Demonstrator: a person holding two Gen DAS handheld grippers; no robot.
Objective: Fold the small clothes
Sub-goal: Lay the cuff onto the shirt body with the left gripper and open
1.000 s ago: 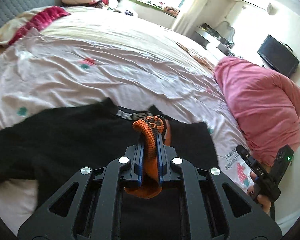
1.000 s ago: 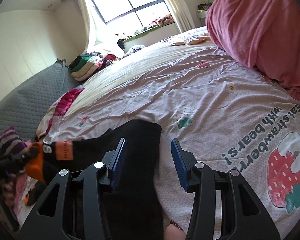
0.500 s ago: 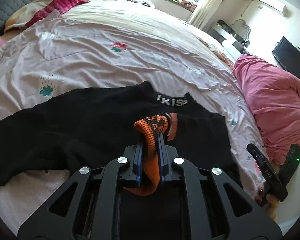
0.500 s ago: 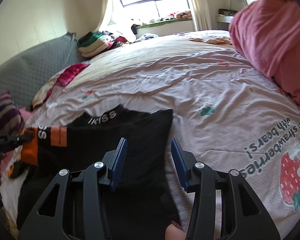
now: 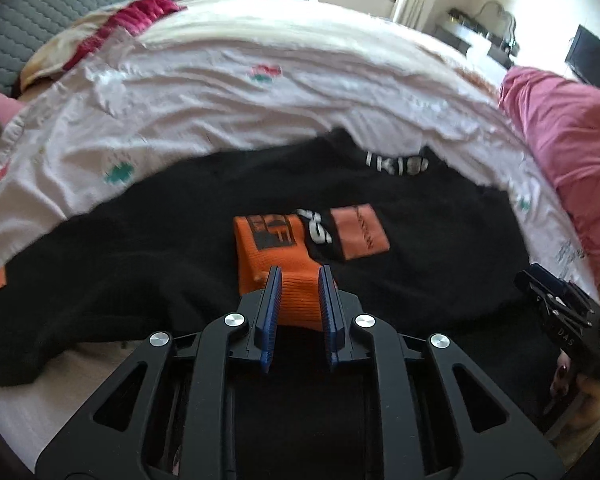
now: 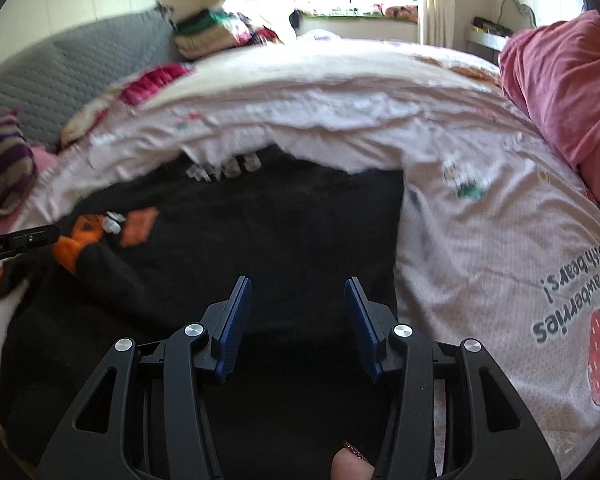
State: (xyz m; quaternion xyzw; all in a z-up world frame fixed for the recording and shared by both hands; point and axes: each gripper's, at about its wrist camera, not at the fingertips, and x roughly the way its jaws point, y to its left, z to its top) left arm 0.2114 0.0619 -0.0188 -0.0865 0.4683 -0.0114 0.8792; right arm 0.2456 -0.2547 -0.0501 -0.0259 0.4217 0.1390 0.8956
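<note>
Collar lettering (image 6: 224, 168) on black sweater (image 6: 260, 248) motion-smeared, unreadable; sweater's near hem hidden behind right gripper (image 6: 298, 320).

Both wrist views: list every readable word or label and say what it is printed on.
"IKIS", partly hidden: collar of the black sweater.
"DAS": right gripper.
"strawberries", "with bears!": pink bedsheet.
White lettering on the orange sleeve cuff: unreadable.
</note>
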